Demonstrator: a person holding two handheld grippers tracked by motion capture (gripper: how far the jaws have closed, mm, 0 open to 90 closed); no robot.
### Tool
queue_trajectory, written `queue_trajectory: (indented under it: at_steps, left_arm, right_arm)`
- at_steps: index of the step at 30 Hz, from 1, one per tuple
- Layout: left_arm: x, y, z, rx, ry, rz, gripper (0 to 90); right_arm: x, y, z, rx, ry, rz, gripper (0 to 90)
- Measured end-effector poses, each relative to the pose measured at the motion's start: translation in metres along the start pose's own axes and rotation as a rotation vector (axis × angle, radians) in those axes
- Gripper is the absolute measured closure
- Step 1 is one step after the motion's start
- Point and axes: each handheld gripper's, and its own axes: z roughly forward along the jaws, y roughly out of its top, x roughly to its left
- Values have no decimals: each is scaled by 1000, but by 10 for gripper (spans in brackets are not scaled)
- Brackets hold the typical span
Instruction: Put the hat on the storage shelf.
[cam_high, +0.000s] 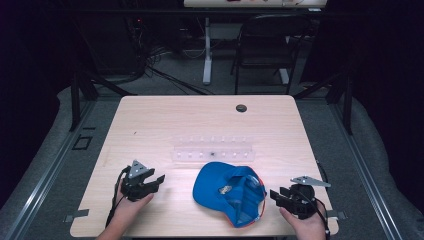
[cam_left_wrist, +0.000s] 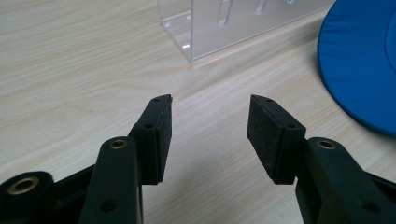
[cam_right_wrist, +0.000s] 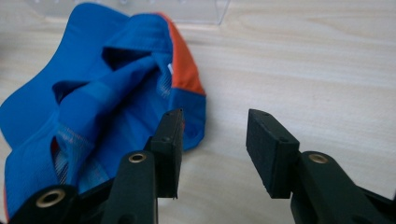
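The big wooden worktop (cam_high: 150, 125) carries everything, and both claws sit near its front edge, the one closest to the person. A blue cap (cam_high: 230, 192) lies on the worktop between the two claws, upside down, so its inside faces up. It has an orange edge on the side toward the right claw. The cap is just in front of the right claw (cam_high: 274, 196), very near its tips but not touching them. In the right gripper view the cap (cam_right_wrist: 93, 116) sits past the left jaw, and there is bare wood between the two jaws. The right claw (cam_right_wrist: 212, 149) is spread wide and holds nothing. The left claw (cam_high: 157, 180) is on the other side of the cap, a bit farther off from it. It points toward the cap, and its jaws are spread apart too, with nothing in them. In the left gripper view the left claw (cam_left_wrist: 210, 135) hangs over bare wood, and the round blue brim of the cap (cam_left_wrist: 359, 70) is ahead and off to its right. A clear plastic rack (cam_high: 212, 149) with small slots stands on the worktop beyond the cap, farther from both claws. In the left gripper view the rack's corner (cam_left_wrist: 210, 28) is straight ahead of the left claw, well past its tips.
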Motion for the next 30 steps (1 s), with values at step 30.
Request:
queue_trajectory:
  at_steps: [30]
  left_arm:
    - [-5, -1, 4, 21, -5, 20, 508]
  right_arm:
    - [16, -24, 29, 107, 210, 95, 603]
